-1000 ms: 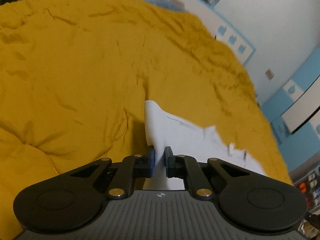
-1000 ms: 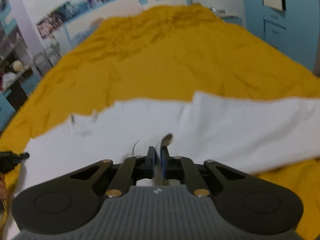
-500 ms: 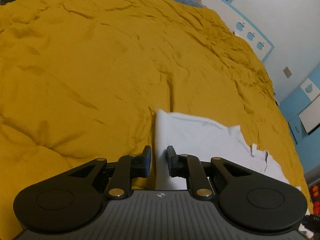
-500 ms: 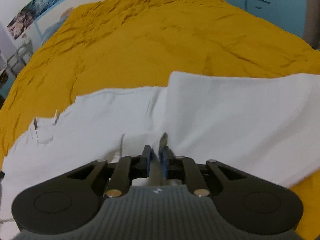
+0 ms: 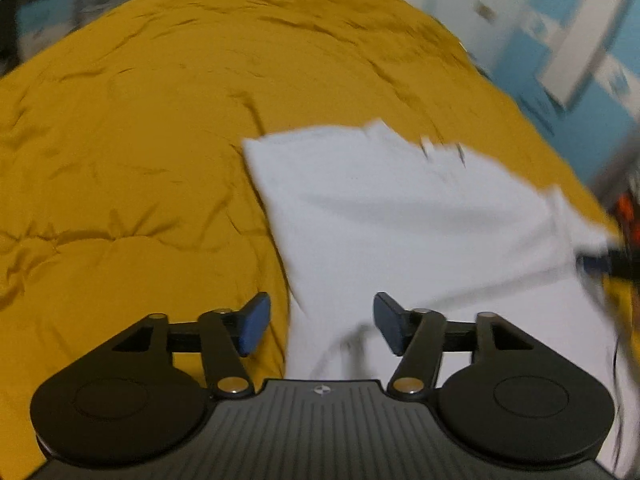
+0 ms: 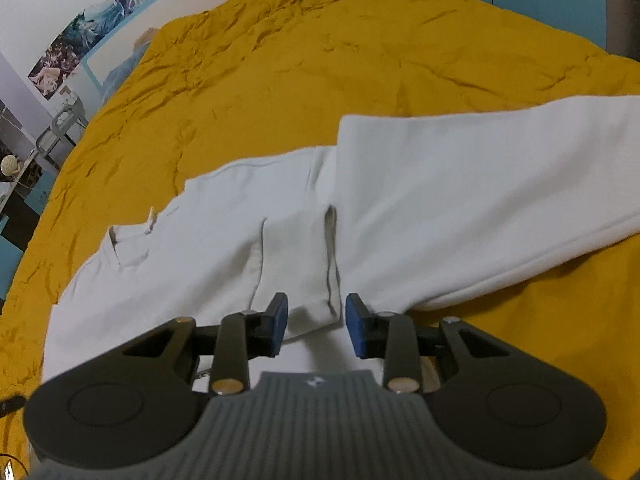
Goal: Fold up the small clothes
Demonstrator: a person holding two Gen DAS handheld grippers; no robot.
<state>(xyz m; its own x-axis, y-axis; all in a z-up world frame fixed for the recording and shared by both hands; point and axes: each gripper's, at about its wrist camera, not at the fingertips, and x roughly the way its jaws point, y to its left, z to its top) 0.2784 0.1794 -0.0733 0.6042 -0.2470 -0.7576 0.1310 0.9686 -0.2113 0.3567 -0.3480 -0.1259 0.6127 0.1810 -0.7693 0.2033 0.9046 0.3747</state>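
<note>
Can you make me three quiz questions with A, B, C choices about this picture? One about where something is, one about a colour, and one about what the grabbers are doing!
1. Where does the white garment lie?
A. On the yellow blanket
B. On a wooden floor
C. In a basket

2. What colour are the pads on the gripper fingers?
A. Red
B. Blue
C. Green

3. What is the right gripper doing with the garment?
A. Squeezing it tight
B. Jaws apart, no pad pressing on the cloth
C. Lifting it high in the air

Answers:
1. A, yellow blanket shows all around the white cloth.
2. B, both views show blue pads at the fingertips.
3. B, its jaws are opening, with a fold of cloth lying loose between them. The left gripper is opening too, over the garment's edge.
</note>
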